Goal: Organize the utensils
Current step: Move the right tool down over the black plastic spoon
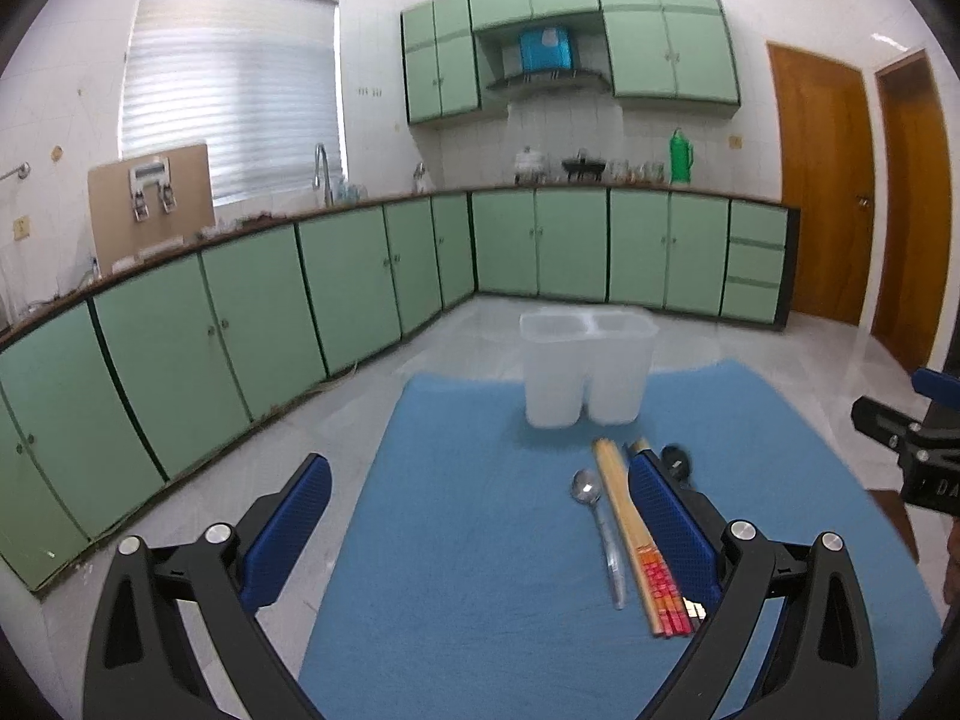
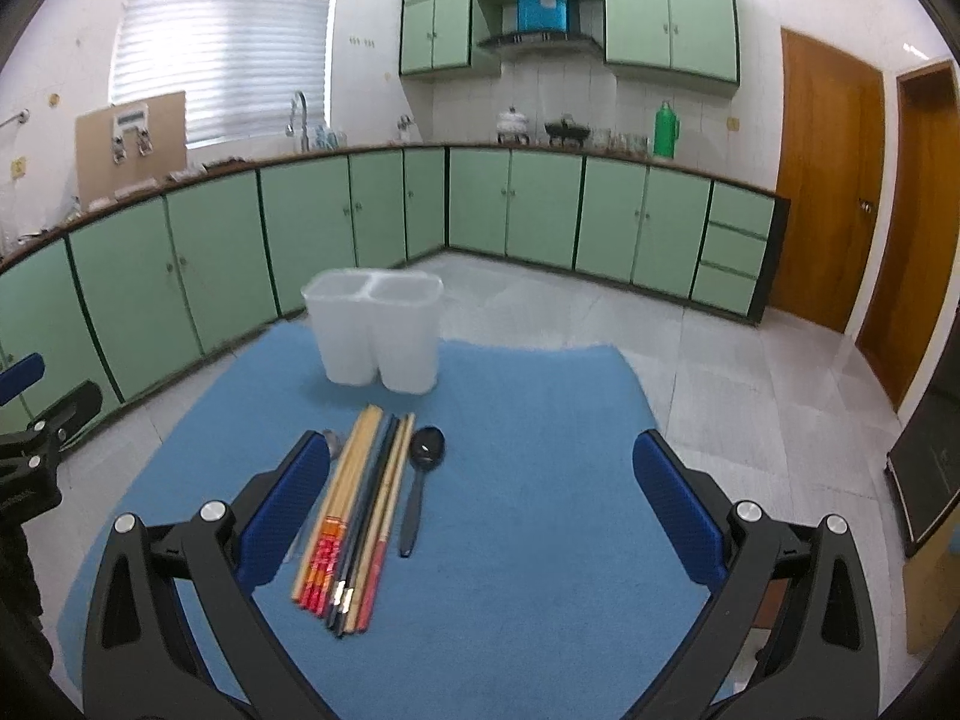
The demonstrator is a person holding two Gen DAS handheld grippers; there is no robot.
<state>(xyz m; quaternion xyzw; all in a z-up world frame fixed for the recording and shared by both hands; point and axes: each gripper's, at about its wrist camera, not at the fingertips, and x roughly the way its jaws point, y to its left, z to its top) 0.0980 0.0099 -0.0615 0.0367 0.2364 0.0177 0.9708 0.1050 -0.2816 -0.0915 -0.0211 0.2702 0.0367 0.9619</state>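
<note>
A translucent white two-compartment holder (image 1: 587,369) (image 2: 377,333) stands empty at the far end of a blue mat (image 1: 480,540) (image 2: 510,510). In front of it lie a bundle of chopsticks (image 1: 636,540) (image 2: 354,510), a metal spoon (image 1: 597,525) on their left, mostly hidden in the right wrist view, and a black spoon (image 2: 420,480) on their right. My left gripper (image 1: 480,480) is open above the mat, left of the utensils. My right gripper (image 2: 480,468) is open above the mat, right of the utensils. Both are empty.
The mat lies on a pale tiled floor (image 2: 750,372). Green kitchen cabinets (image 1: 240,312) run along the left and back walls. Wooden doors (image 2: 828,180) are at the right. A dark box (image 2: 930,462) stands at the far right.
</note>
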